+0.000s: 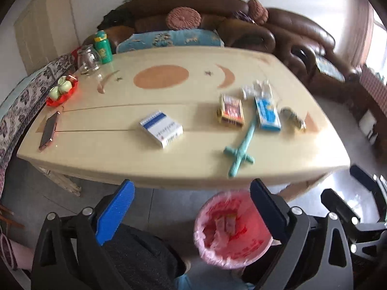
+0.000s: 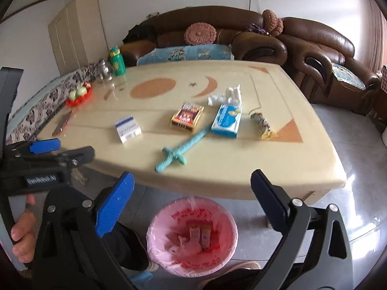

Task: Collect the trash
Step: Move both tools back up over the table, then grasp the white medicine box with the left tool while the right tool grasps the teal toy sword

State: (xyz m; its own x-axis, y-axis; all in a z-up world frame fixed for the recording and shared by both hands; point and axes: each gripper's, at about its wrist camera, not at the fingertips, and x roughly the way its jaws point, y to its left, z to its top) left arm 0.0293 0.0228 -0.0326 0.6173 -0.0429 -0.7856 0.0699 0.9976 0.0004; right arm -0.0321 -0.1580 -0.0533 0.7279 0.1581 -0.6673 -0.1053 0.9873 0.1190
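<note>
While both claws are hanging spread wide and empty above the pink-lined trash bin (image 2: 192, 236), the work is sitting between one drop and the next pick. The left claw (image 1: 192, 207) is holding nothing between its blue pads, with the bin low and just to the right of its gap; the right claw (image 2: 192, 203) is likewise gaping, the bin lying almost directly under its gap. Small wrappers are already lying inside the bin's liner, so I am judging that some trash is in and more is waiting. Ahead of and above both claws, on the table (image 2: 241, 176), several candidates are lying: crumpled white tissue (image 2: 226, 95) far ahead, a twisted snack wrapper (image 2: 262, 123) ahead and to the right, a red and gold box (image 2: 187, 117) and a blue tissue pack (image 2: 226, 120) ahead, and a blue and white carton (image 2: 128, 129) ahead and left. A teal toy sword (image 2: 181, 148) is lying nearest the table edge, probably not trash. The next move is calling for reaching forward over the table edge, picking out true litter such as the tissue or wrapper, and closing on it gently, since both are light and will crush or slip. As for writing, red characters are printed on the bin liner and dark print is running across the carton, but all are too blurred to read; a label on the left claw's body (image 2: 41, 180), seen from the right wrist, is equally unclear.
</note>
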